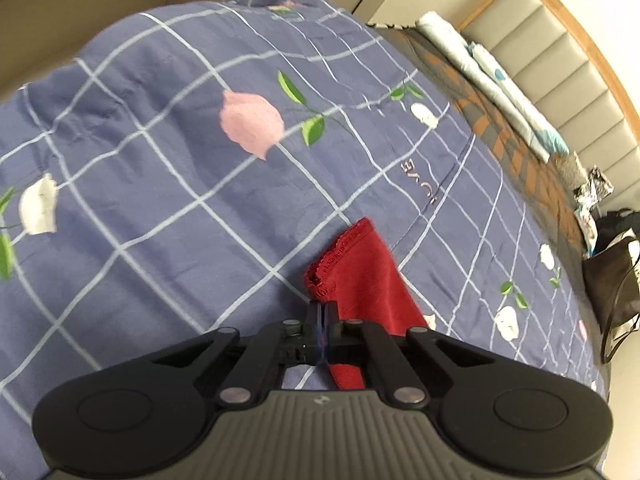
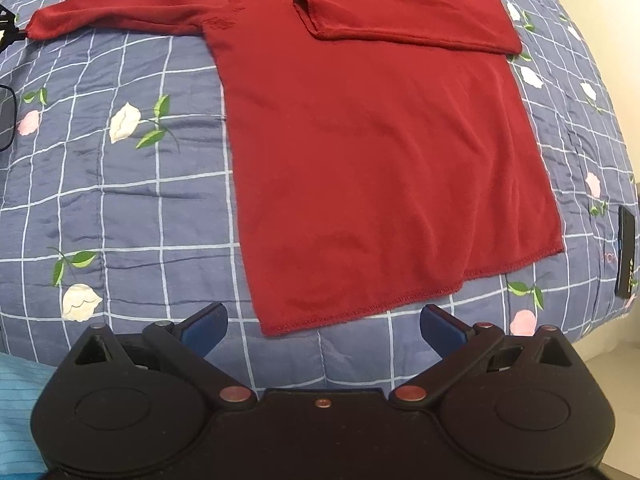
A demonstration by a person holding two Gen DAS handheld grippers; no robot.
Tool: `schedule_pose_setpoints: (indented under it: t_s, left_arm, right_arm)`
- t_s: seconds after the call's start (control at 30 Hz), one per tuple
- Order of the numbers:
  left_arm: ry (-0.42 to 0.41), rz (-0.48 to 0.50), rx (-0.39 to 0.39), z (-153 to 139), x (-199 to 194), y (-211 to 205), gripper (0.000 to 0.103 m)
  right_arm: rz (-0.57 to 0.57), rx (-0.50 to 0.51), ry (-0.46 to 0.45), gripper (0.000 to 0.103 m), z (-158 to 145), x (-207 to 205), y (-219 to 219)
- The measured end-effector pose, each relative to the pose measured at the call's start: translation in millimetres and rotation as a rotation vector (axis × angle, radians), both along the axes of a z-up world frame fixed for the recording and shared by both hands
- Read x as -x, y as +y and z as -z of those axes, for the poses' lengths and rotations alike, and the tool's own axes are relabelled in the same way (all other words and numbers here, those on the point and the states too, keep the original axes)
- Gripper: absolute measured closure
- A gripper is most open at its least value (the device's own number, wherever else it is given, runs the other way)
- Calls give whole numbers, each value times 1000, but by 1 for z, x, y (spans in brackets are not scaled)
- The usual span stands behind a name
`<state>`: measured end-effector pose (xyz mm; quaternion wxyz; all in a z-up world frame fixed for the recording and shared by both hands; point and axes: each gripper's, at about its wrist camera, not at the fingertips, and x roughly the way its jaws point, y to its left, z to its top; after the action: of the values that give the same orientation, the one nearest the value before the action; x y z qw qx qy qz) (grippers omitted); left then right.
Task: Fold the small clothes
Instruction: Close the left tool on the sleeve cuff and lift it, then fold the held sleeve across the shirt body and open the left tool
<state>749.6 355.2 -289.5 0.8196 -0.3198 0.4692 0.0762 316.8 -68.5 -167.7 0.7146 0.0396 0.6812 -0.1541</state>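
Red knit, soft and limp, is how this sweater (image 2: 384, 152) reads: it lies flat on the blue checked quilt (image 2: 120, 200) of the bed, body spread, one sleeve already laid across the chest and the other sleeve (image 2: 120, 12) stretched out straight to the side. The left claw (image 1: 321, 308) is pinched tight on the cuff (image 1: 352, 264) of that outstretched sleeve, the hem stitching showing just past its tips. The right claw (image 2: 324, 320) hangs wide apart and empty just short of the bottom hem (image 2: 400, 300), touching nothing.

Such fabric should be light and will drape and sag rather than hold a line, so a single pinch lifts only a corner and the rest trails behind. The stitched edges, cuff and hem, look the firmest places to grip. Judging by the layout, the held sleeve wants carrying across the chest next; the nap may cling to the quilt and drag creases into the body.
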Motion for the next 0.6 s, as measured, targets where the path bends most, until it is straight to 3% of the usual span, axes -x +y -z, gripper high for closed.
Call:
schedule_pose_setpoints:
  t_s: [0.2,0.4,0.6]
  left_arm:
    - [-63,-30,-32,-33,40,11,103]
    - [-71,-73,-50,-50,86,14,103]
    - [-87,-81,-51,-64,99,11,103]
  right_arm:
    - [-32,-13,-19,1,-2,-6,8]
    - [-56,-31,-42,1,-5,-10,13]
    - [-82,-38,-64,1,-10,-6,12]
